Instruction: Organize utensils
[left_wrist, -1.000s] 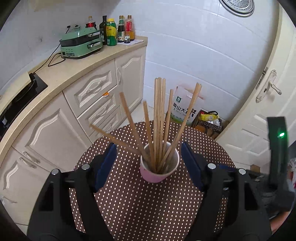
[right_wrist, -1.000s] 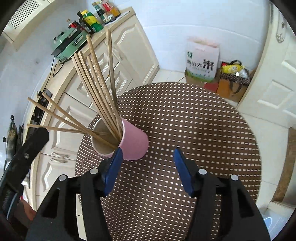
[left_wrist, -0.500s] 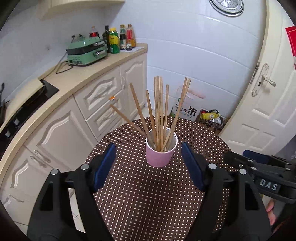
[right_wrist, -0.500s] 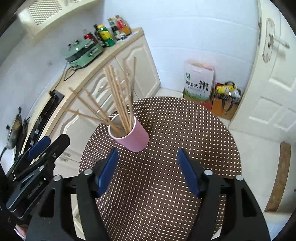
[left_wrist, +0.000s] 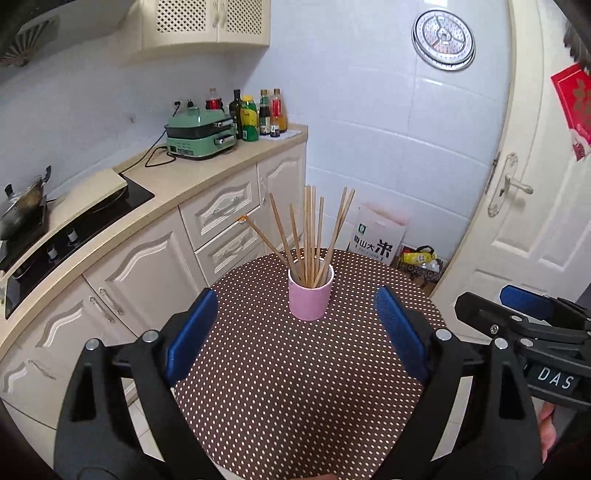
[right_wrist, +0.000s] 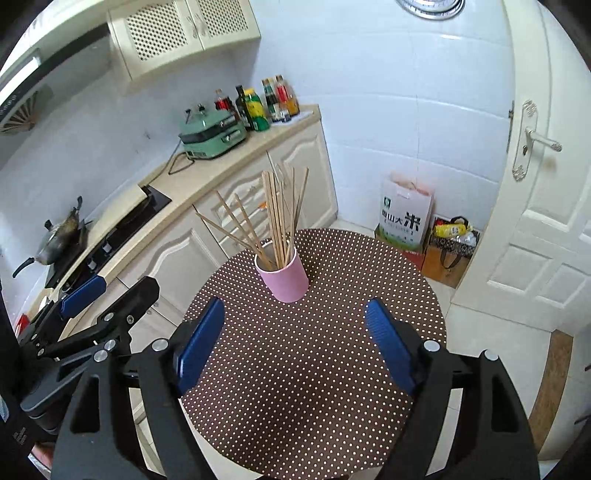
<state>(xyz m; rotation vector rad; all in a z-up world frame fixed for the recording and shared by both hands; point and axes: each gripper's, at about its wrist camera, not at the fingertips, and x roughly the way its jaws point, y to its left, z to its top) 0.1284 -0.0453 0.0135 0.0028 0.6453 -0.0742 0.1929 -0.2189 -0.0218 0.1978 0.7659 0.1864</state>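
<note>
Chopsticks (left_wrist: 312, 236) upright in pink cup (left_wrist: 310, 295), tips fanning upward, both hand-held grippers spread, empty

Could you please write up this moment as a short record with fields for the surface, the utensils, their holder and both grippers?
surface: round table with a brown dotted cloth
holder: pink cup, upright on the table
utensils: chopsticks standing in the cup, fanned out
left hand-held gripper: open, empty, jaws just opening, short of the cup
right hand-held gripper: open, empty, jaws just opening, short of the cup
loose utensils: none visible
</note>
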